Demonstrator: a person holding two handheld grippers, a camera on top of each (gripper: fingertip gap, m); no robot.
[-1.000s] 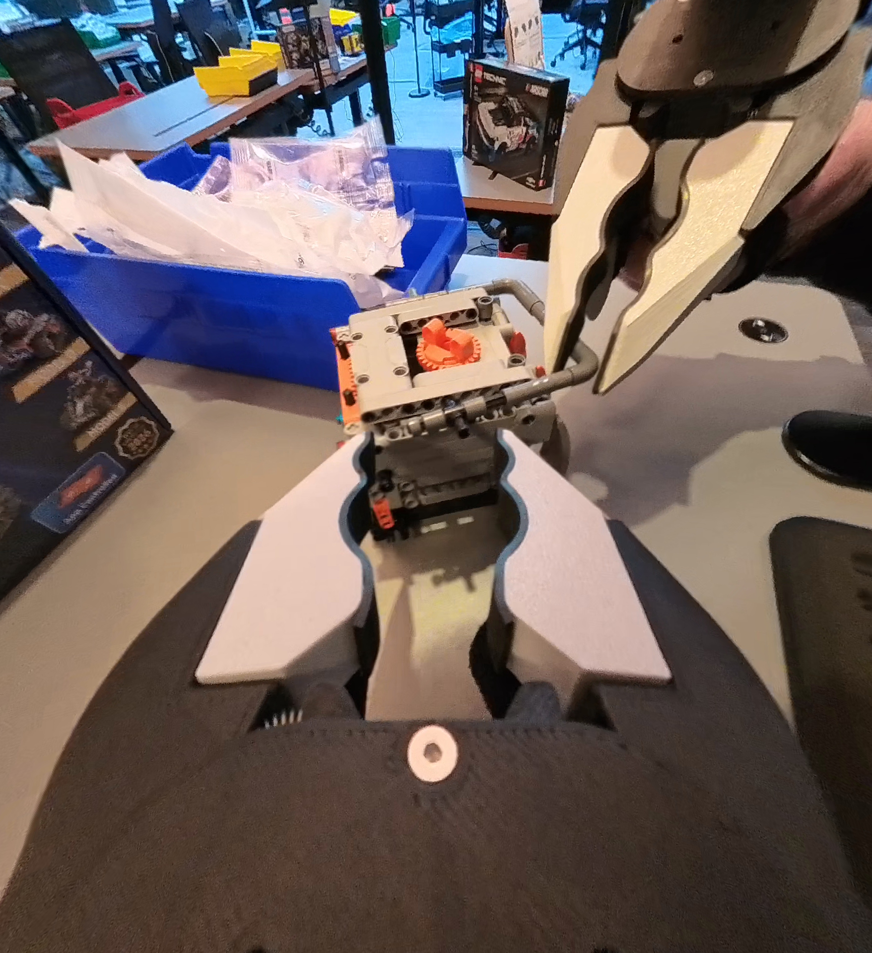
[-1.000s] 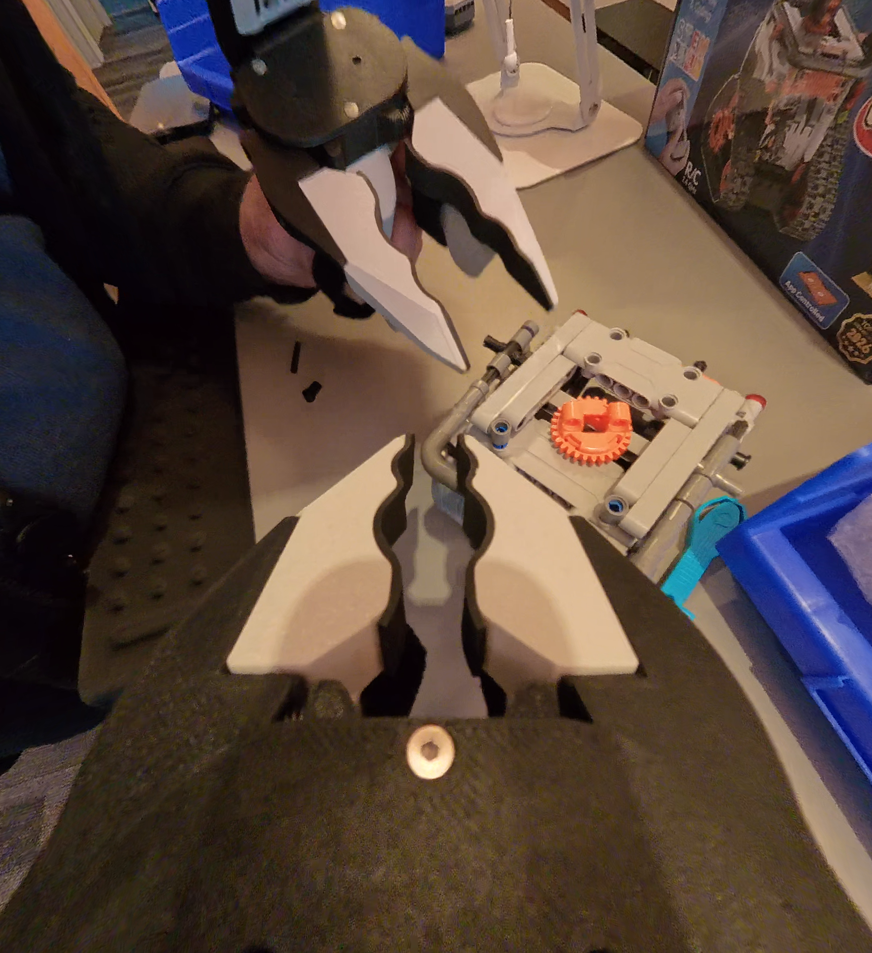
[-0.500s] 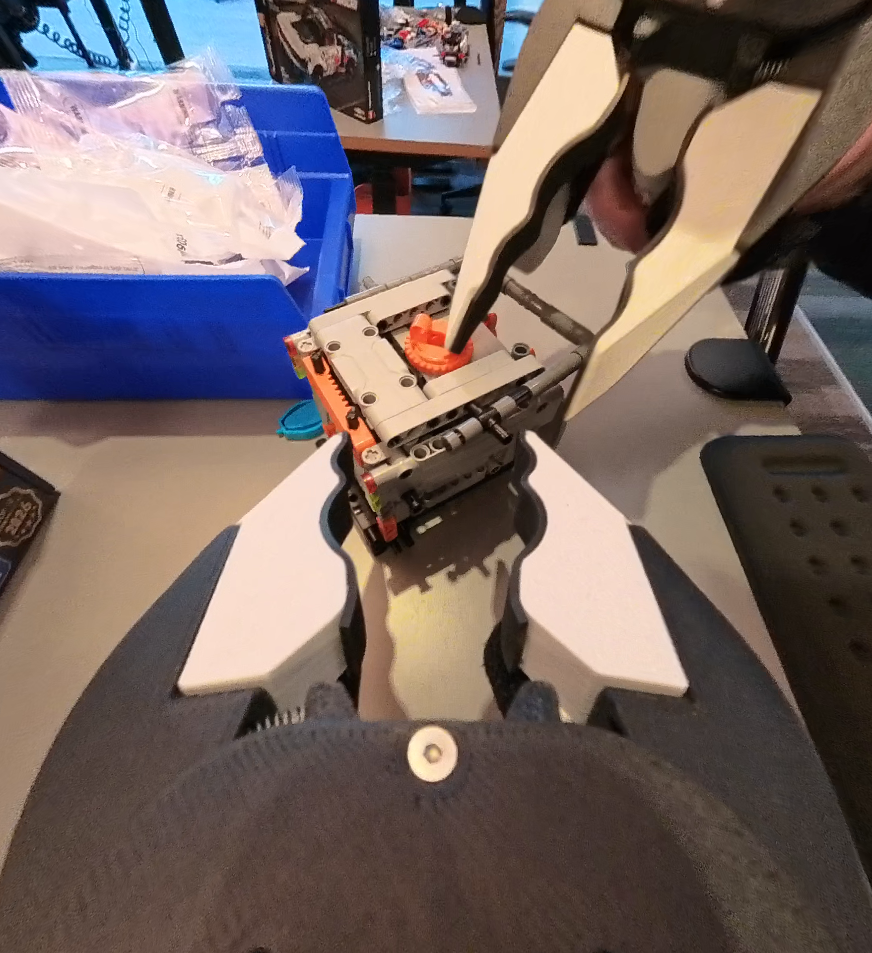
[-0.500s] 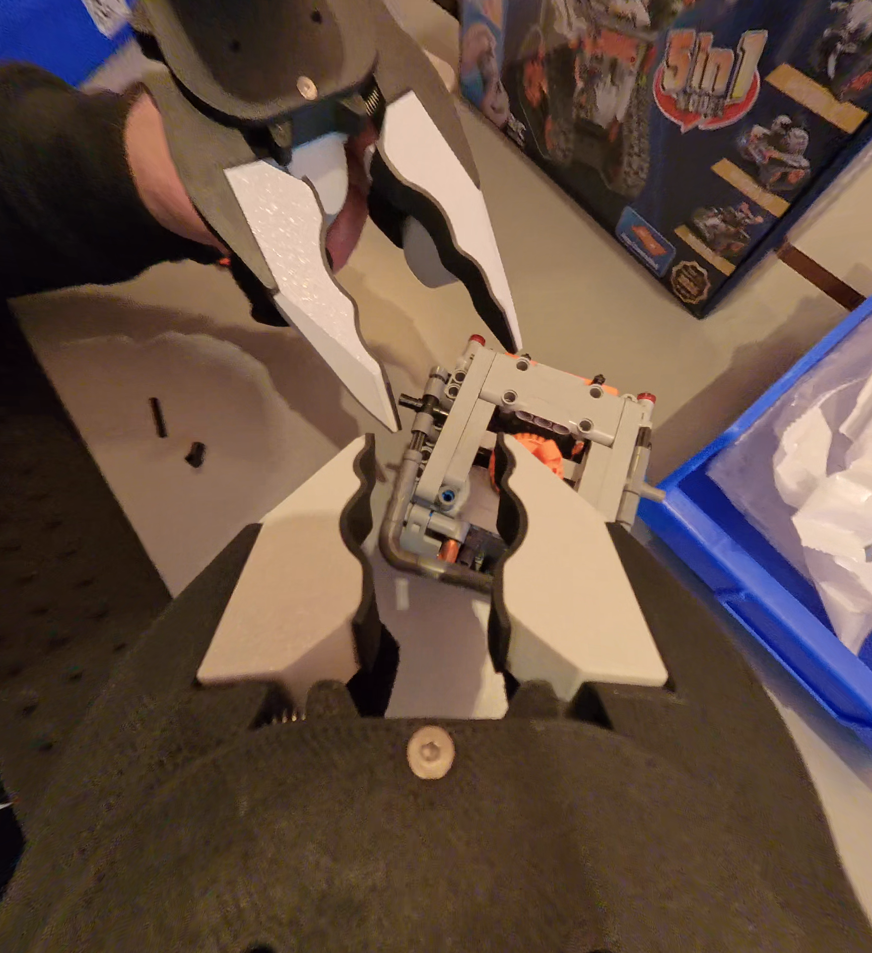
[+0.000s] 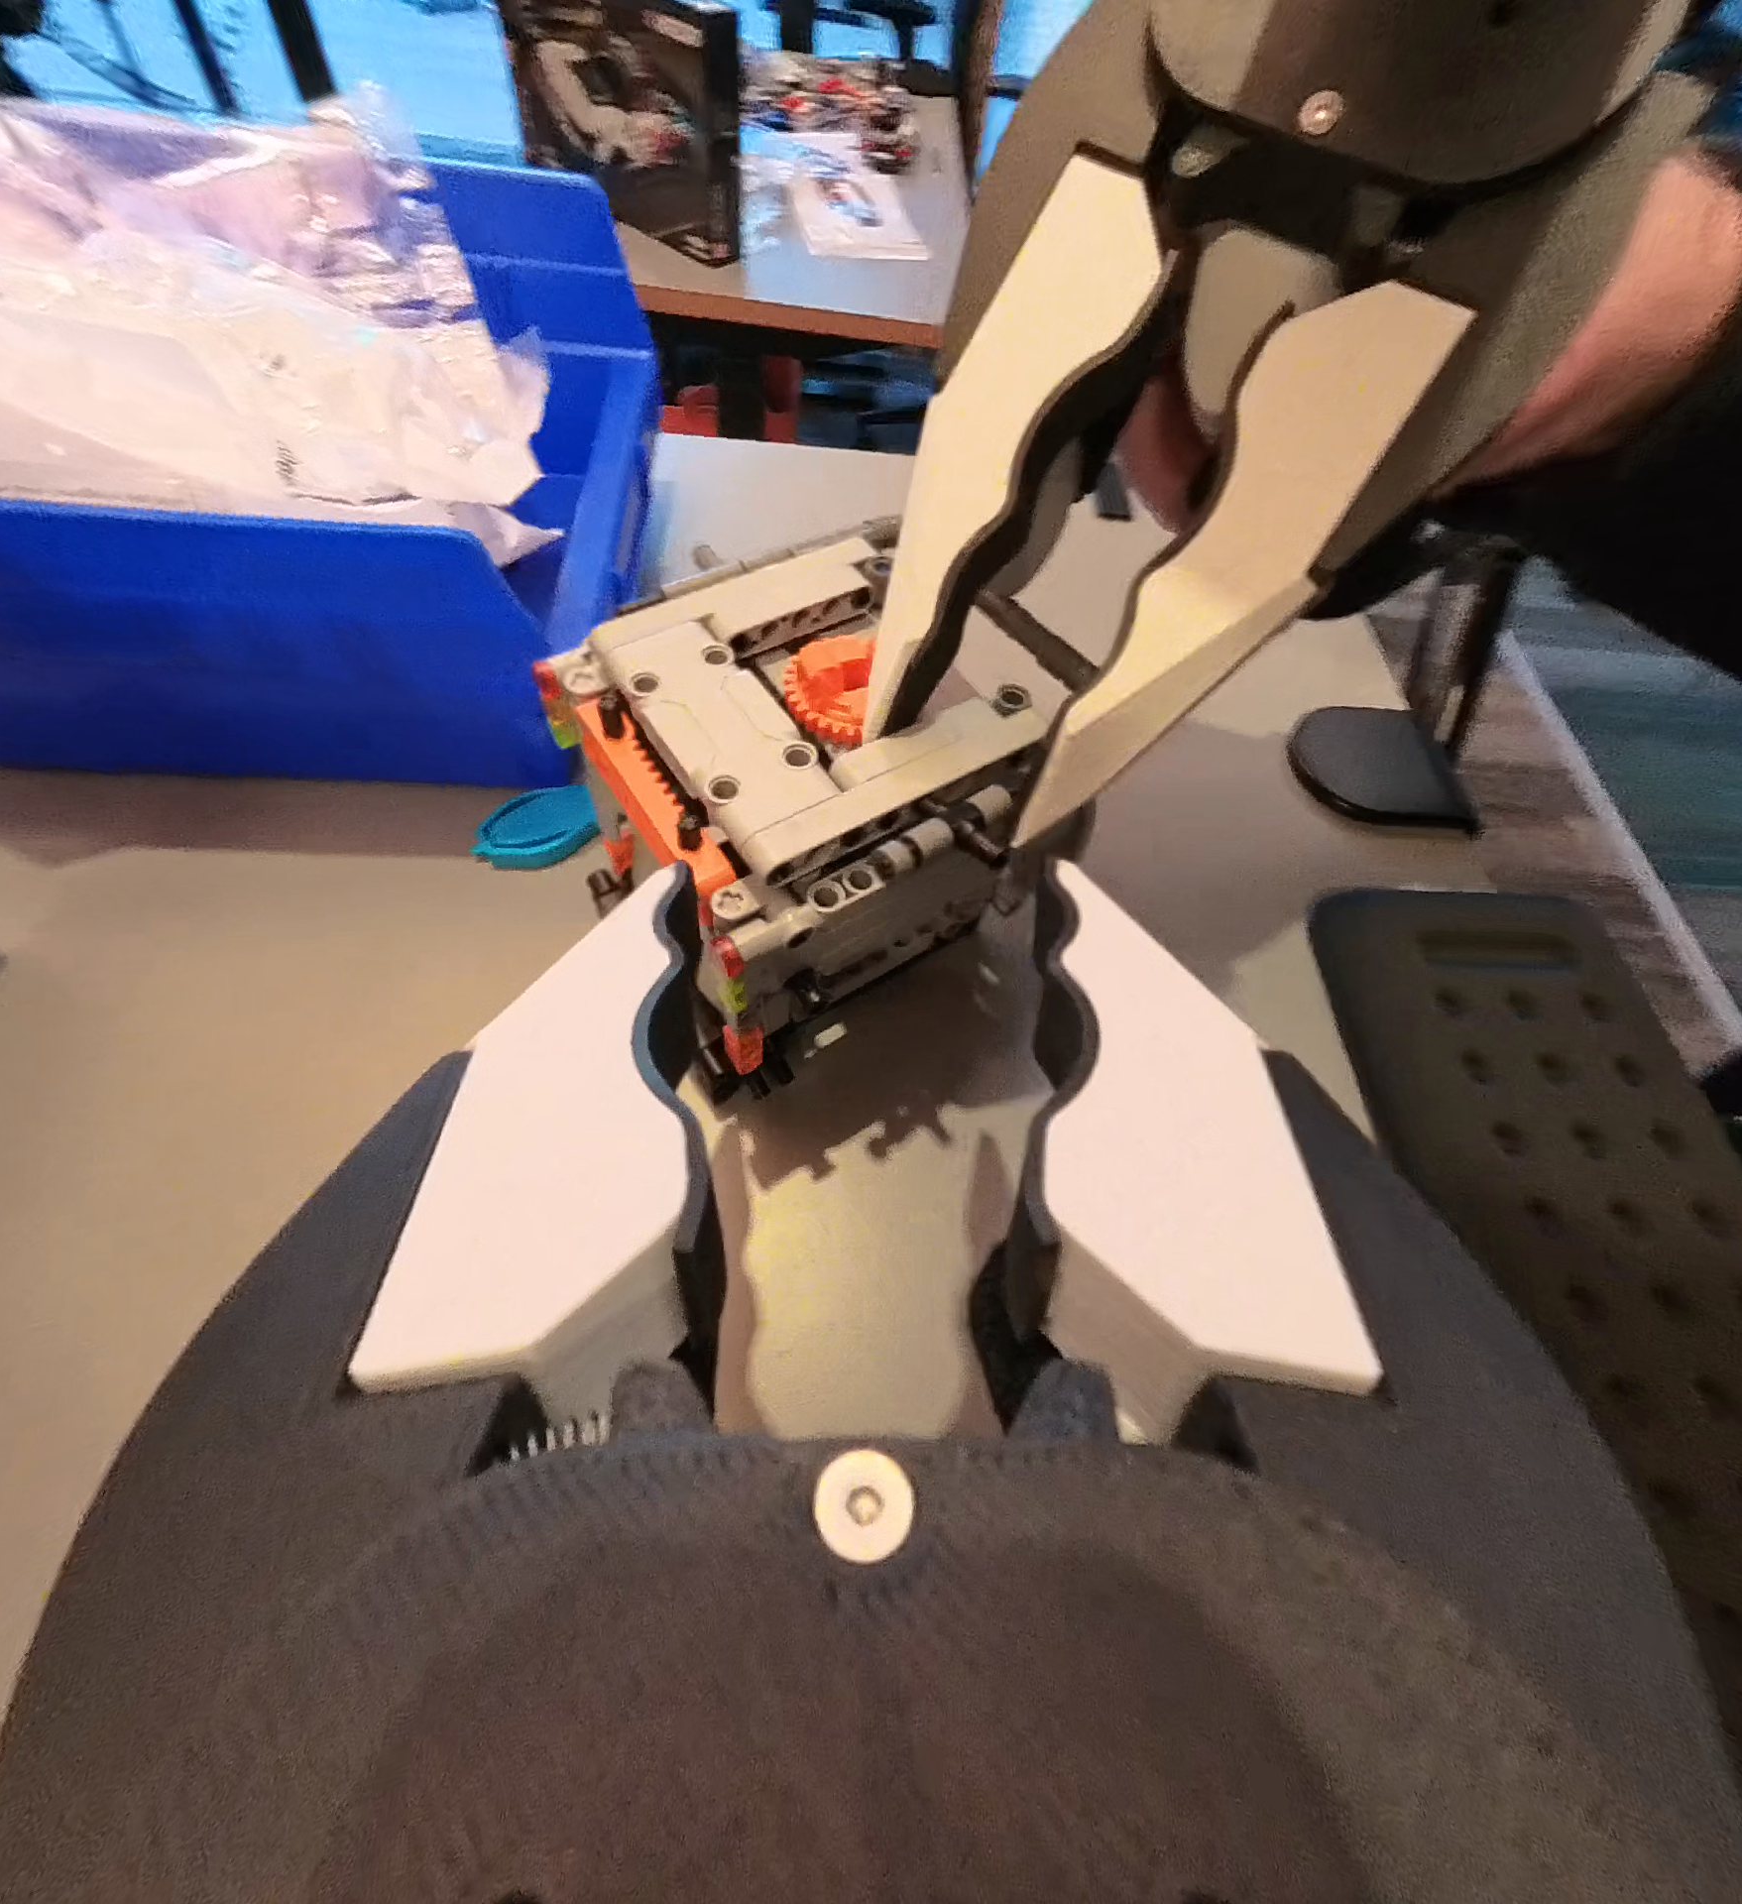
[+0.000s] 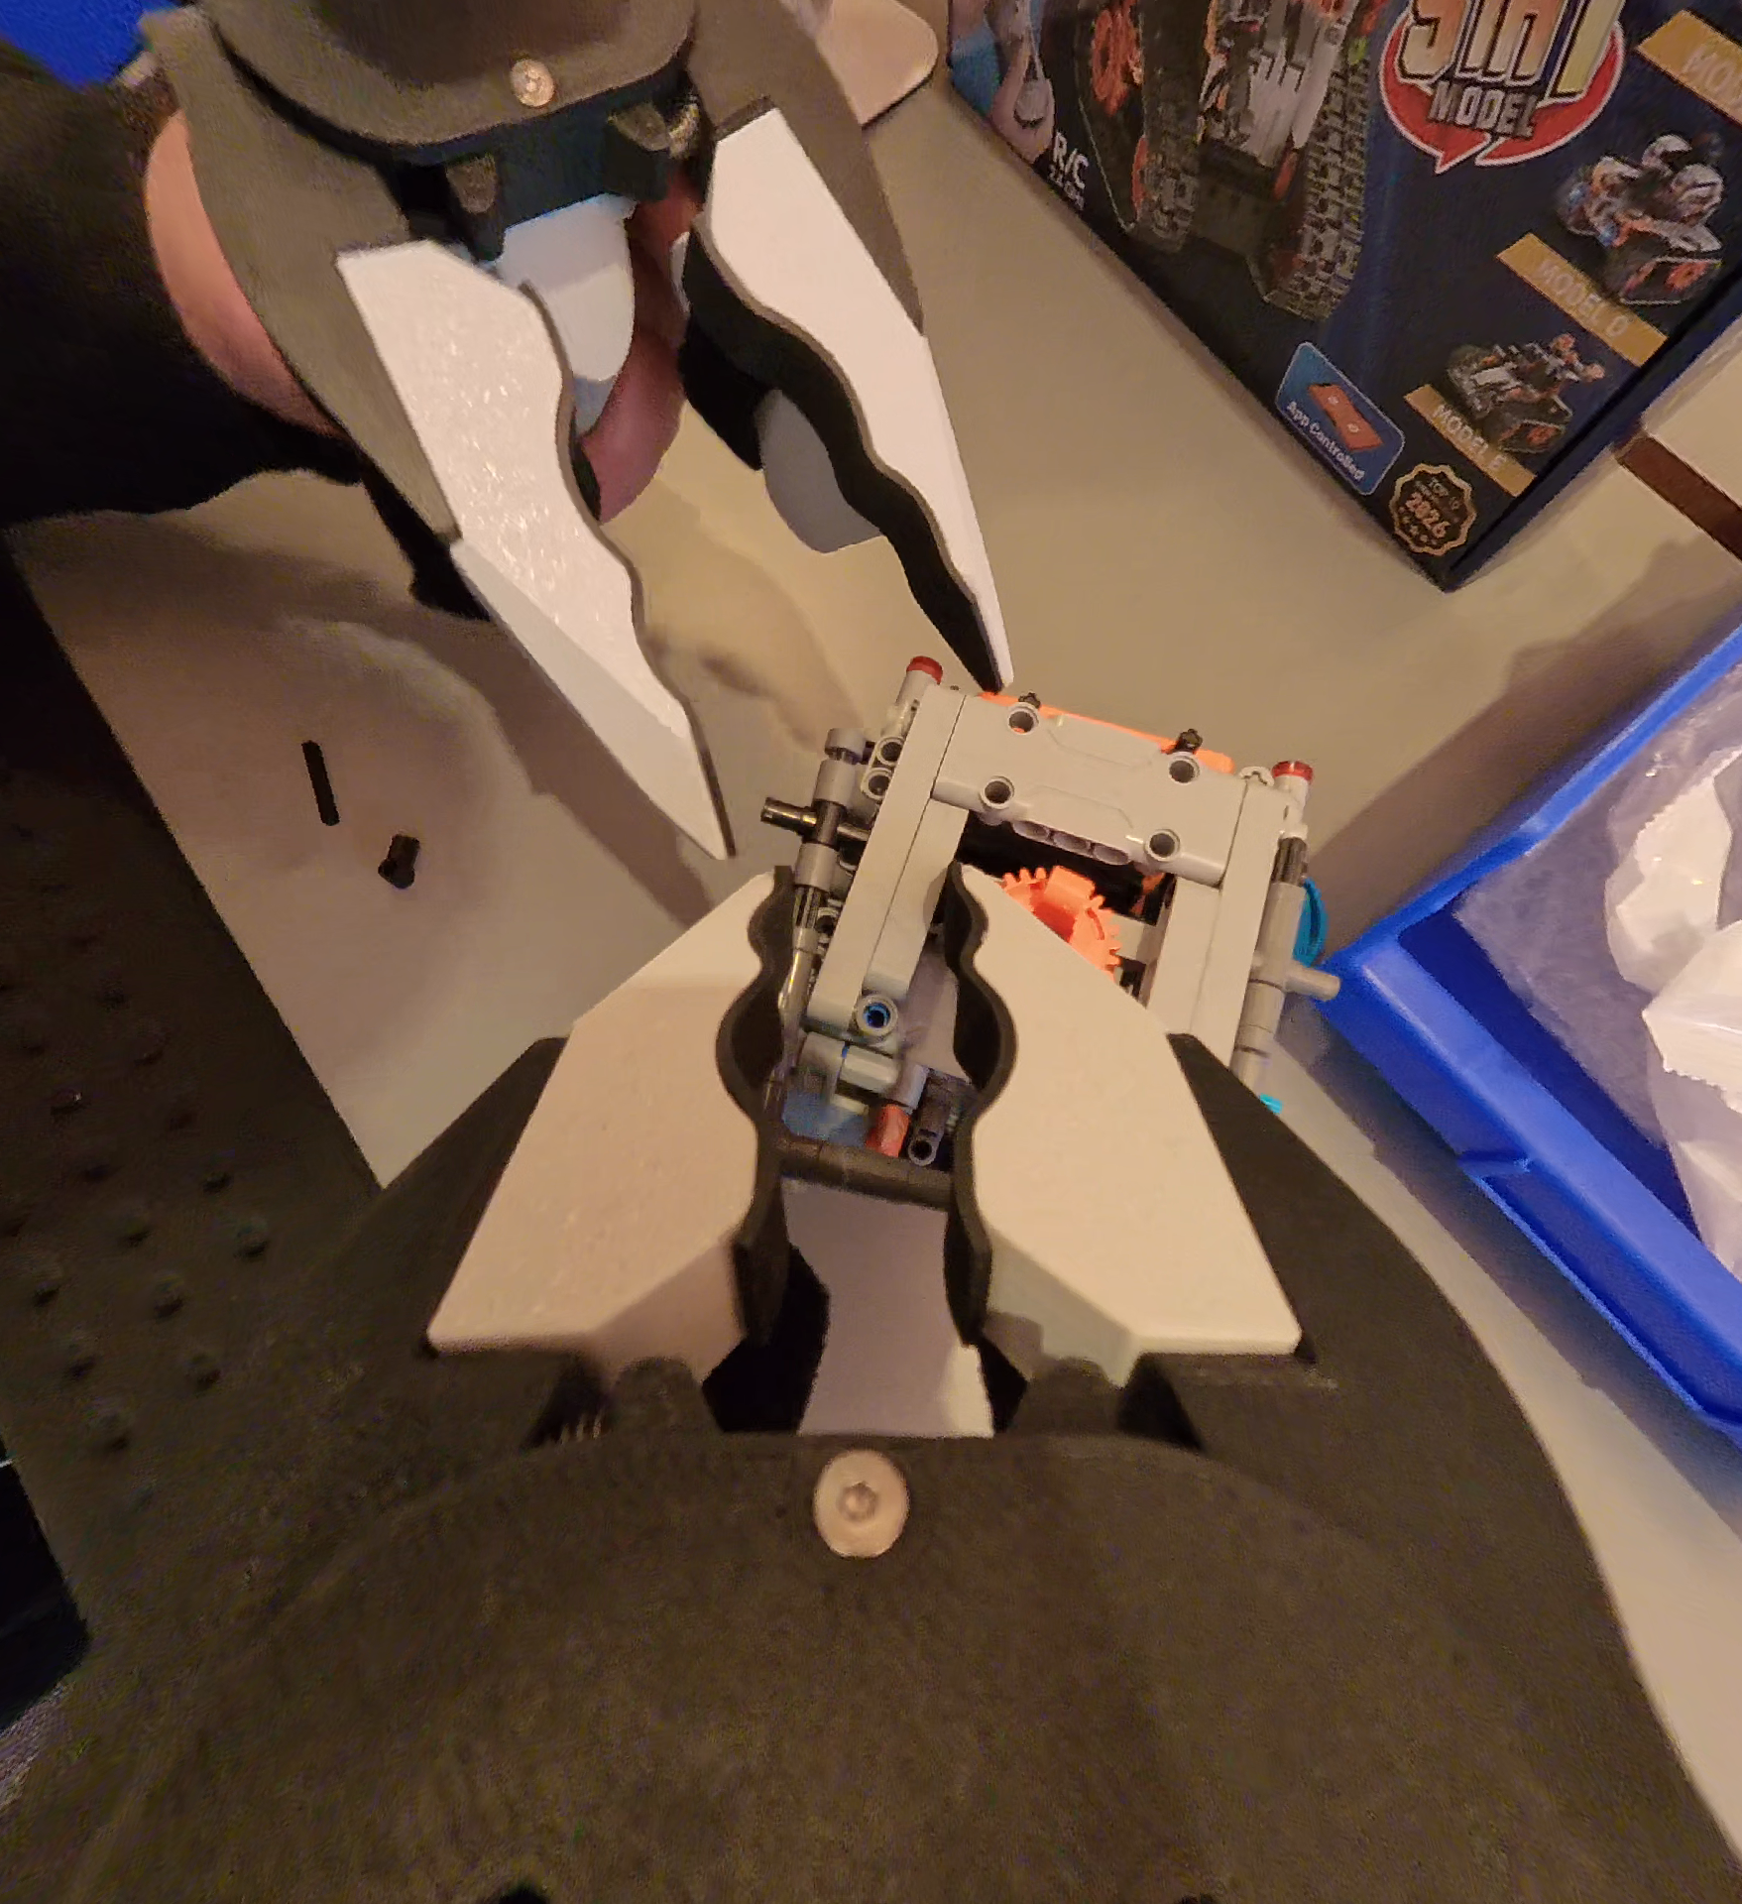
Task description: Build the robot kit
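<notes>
Left gripper (image 5: 861,917): jaws spread wide, about the width of the grey brick-built block (image 5: 805,783) that stands on the grey table (image 5: 228,1030). The near lower corner of the block sits between the two fingertips. The left fingertip (image 5: 676,907) is touching or just beside the orange toothed strip on the block's side; actual contact cannot be told. The right fingertip stands just clear of the block. Nothing clamped.

Right gripper (image 6: 861,896): jaws partly apart, straddling one grey beam of the block's top frame. From the left wrist view, one finger (image 5: 990,495) dips inside the frame beside the orange gear (image 5: 830,695); the other finger lies outside the frame edge. Whether the pads press the beam cannot be told.

Count:
- brick-built block: one, between both grippers, just beside the blue bin (image 5: 228,618).
- orange gear: one, in the frame's middle opening.
- blue bin: one, holding crumpled clear plastic bags (image 5: 176,340).
- teal round piece (image 5: 526,829): one, on the table between bin and block.
- small black pins (image 6: 398,857): two, loose on the table, well apart from the block.
- printed toy box (image 6: 1464,237): one, upright at the table's far side.
- black perforated mat (image 5: 1587,1185): one, at the table edge.
</notes>
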